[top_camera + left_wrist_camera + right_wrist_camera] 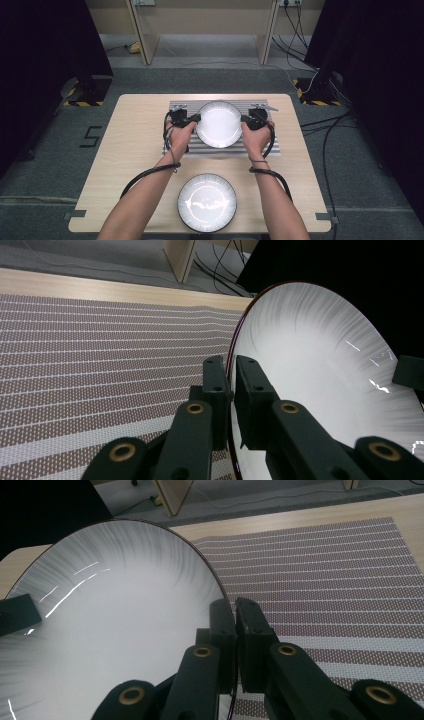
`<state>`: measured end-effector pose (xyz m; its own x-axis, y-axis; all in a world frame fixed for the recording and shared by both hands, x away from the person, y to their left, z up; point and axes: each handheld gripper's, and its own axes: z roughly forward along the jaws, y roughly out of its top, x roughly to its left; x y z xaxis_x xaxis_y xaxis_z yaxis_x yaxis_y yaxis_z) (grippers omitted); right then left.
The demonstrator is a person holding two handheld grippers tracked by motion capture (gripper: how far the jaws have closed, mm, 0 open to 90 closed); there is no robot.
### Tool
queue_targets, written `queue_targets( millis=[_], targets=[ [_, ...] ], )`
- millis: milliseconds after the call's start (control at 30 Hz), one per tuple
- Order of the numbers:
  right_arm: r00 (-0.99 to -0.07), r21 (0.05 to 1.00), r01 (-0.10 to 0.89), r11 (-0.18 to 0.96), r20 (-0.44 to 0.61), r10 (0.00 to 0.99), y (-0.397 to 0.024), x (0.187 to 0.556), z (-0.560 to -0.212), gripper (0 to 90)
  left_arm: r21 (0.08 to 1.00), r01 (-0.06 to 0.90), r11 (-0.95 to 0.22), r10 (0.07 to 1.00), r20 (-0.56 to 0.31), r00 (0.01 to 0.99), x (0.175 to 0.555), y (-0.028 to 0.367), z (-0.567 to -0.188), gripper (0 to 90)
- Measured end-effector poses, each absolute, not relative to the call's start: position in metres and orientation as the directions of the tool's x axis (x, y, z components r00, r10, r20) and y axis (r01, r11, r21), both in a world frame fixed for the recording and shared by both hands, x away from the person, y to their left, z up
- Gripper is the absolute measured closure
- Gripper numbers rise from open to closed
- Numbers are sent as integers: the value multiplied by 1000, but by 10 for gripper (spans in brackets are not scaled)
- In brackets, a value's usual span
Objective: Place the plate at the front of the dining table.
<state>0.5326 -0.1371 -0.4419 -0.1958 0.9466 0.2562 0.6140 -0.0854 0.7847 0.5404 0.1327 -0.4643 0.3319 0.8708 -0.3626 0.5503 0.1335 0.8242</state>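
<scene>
A white plate [218, 123] with a dark rim is held over the striped placemat [200, 148] at the back of the table. My left gripper [196, 119] is shut on its left rim, and my right gripper [245, 119] is shut on its right rim. In the left gripper view the jaws pinch the plate [320, 375] edge at my left gripper [232, 371]. In the right gripper view the jaws clamp the plate [110, 625] edge at my right gripper [234, 614]. A second white plate [207, 202] lies flat near the front edge.
The wooden table [130, 145] has bare surface left and right of the placemat [100, 370]. Cables trail from both grippers across the tabletop. Dark stands and floor cables [320, 85] flank the table, with wooden furniture legs [142, 45] behind.
</scene>
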Motion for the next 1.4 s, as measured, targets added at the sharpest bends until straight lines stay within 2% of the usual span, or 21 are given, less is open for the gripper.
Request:
queue_targets(
  millis=[1400],
  targets=[
    [-157, 712, 698, -82, 263, 952, -132, 543, -473, 868, 766, 632, 115, 895, -356, 268, 546, 130, -493, 827]
  ],
)
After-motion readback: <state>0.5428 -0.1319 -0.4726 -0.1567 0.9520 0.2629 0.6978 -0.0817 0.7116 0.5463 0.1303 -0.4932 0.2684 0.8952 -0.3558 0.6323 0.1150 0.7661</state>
